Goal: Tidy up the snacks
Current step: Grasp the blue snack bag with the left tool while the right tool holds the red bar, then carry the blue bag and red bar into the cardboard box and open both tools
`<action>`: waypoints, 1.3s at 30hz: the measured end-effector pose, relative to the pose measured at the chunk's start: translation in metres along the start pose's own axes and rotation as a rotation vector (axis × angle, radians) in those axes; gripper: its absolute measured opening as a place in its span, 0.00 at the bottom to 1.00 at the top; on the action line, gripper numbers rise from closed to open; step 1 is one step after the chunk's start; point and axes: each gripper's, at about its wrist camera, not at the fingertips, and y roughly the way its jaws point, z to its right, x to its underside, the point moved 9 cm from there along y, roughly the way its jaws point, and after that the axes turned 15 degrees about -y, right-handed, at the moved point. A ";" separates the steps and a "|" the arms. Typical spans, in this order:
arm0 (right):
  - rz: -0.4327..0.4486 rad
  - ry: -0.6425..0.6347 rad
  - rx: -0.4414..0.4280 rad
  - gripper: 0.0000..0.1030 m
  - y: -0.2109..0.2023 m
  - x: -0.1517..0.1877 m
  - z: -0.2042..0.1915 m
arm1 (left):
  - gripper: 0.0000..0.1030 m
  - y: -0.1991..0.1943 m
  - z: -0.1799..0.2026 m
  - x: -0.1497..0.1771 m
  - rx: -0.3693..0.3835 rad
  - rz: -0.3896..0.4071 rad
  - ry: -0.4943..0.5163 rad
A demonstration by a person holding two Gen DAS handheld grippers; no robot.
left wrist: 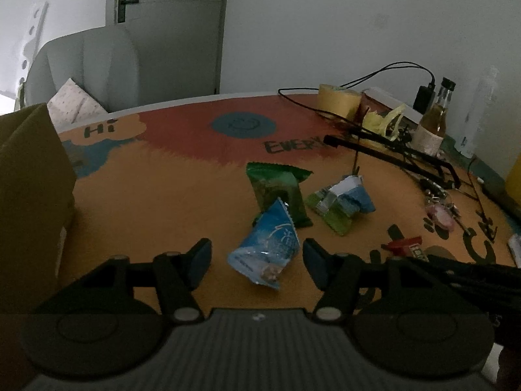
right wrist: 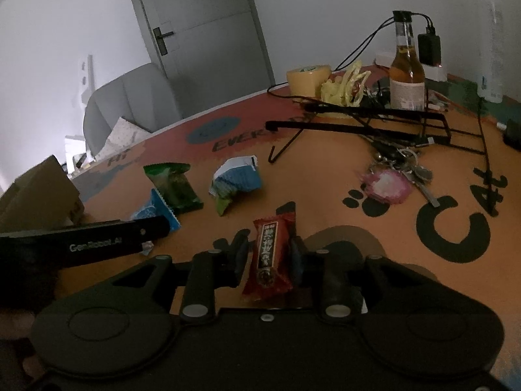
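A blue snack packet [left wrist: 265, 251] lies on the orange printed table [left wrist: 146, 202], and my left gripper [left wrist: 257, 255] stands open around it, both pads clear of it. Behind it lie a green packet [left wrist: 276, 192] and a crumpled blue, white and green packet [left wrist: 342, 202]. A red snack bar [right wrist: 272, 257] rests on the table between the jaws of my right gripper [right wrist: 269, 254]. That gripper is narrowly open, its left pad a little off the wrapper. A brown cardboard box [left wrist: 32, 195] stands at the left. In the right wrist view, the left gripper's finger [right wrist: 114, 238] covers part of the blue packet [right wrist: 153, 210].
A black wire stand [right wrist: 358, 127], a bunch of keys with a pink tag [right wrist: 387, 185], a glass bottle [right wrist: 407, 75], a roll of tape [right wrist: 307, 79] and cables crowd the table's far right. A grey chair [right wrist: 130, 97] stands behind the far edge.
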 end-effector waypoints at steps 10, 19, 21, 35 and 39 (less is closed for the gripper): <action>-0.003 -0.042 0.007 0.19 -0.004 0.002 -0.012 | 0.27 -0.007 -0.004 0.002 0.010 -0.012 -0.013; 0.042 -0.046 -0.017 0.19 -0.018 -0.007 -0.026 | 0.24 -0.035 -0.005 -0.001 0.031 0.013 -0.009; 0.058 -0.049 -0.020 0.19 -0.022 -0.011 -0.030 | 0.24 -0.043 -0.006 -0.003 0.035 0.023 -0.012; 0.157 -0.080 -0.053 0.19 -0.046 -0.041 -0.061 | 0.24 -0.102 -0.017 -0.022 0.037 0.129 -0.025; 0.179 -0.090 -0.063 0.19 -0.051 -0.049 -0.071 | 0.24 -0.118 -0.028 -0.032 0.029 0.164 -0.046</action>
